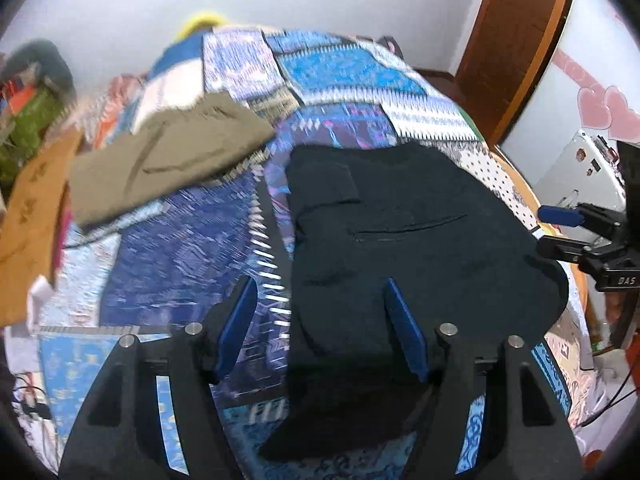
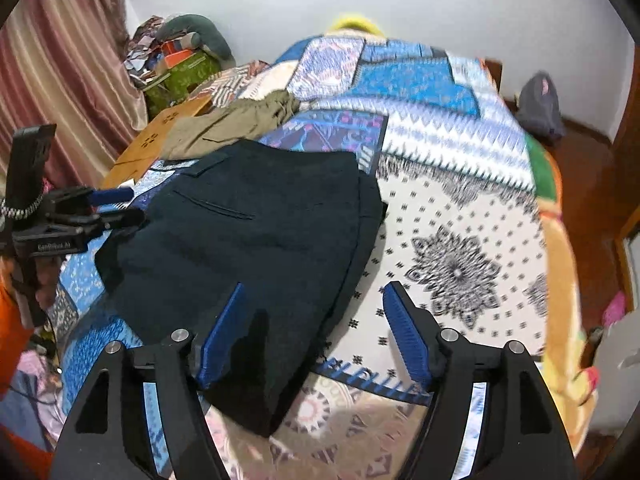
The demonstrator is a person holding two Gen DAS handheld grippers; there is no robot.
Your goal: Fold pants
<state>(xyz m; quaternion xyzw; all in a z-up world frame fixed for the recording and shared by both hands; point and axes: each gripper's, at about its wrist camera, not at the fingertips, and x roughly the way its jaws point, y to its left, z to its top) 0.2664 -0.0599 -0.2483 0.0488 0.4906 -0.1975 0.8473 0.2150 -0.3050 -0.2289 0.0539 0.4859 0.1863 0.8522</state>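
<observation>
Right tool [image 1: 560, 232] marked "DAS", left tool [image 2: 120, 206] lettering blurred, dark pants [image 1: 400, 232]

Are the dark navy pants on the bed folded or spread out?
Folded: the dark navy pants lie as a compact layered block on the patchwork quilt, back pocket up, no full-length legs showing.

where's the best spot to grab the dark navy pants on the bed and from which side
Probably the near hem edge of the dark navy folded pants, from the bed's front. They lie flat on the blue patchwork quilt, near end draping over the edge, giving the open left tongs and right tongs a free lip.
</observation>
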